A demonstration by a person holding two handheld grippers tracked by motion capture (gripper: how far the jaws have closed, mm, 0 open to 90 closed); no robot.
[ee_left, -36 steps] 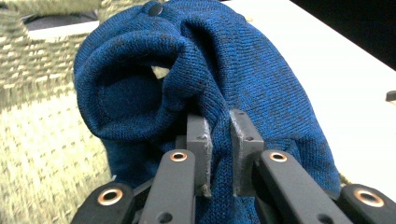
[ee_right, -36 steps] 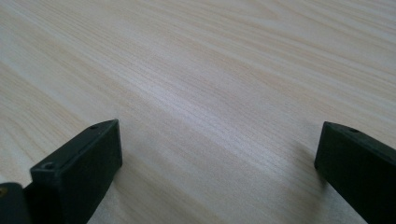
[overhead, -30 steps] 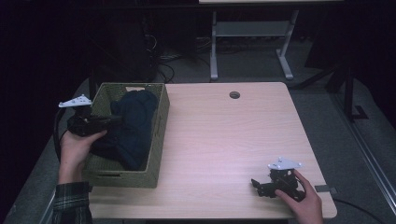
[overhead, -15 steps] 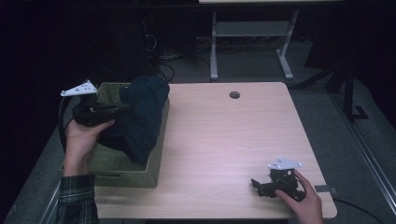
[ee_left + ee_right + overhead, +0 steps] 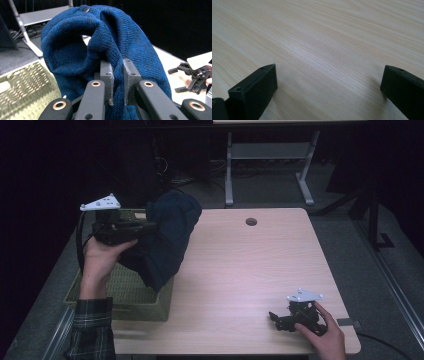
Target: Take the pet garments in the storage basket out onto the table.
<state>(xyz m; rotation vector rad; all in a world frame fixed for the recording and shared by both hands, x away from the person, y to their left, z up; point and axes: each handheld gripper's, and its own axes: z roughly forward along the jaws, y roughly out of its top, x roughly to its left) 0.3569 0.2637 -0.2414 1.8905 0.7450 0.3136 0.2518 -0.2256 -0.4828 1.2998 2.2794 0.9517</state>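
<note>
Worktop [image 5: 250, 270] of pale wood, one only, bare across most of its span. Woven basket [image 5: 120, 292] next in size, one, olive-green, sitting at the left edge. Knitted garment [image 5: 167, 237] — one, dark blue, a sweater or something like it — hanging in the air above the basket's far end, its lower folds drooping toward the rim. Soft, limp, light by the look of it; no stiffness to rely on, so likely to sag and swing from any single hold, with a bunched fold the safest place to pinch. Left gripper [image 5: 117, 75] doing just that: fingers [image 5: 106, 75] clamped on a gathered ridge of the knit, seen close in the left gripper view. Right gripper [image 5: 295, 312] resting low on the worktop near the right front corner — fingers [image 5: 254, 87] spread wide, holding nothing. Two grippers in all.
</note>
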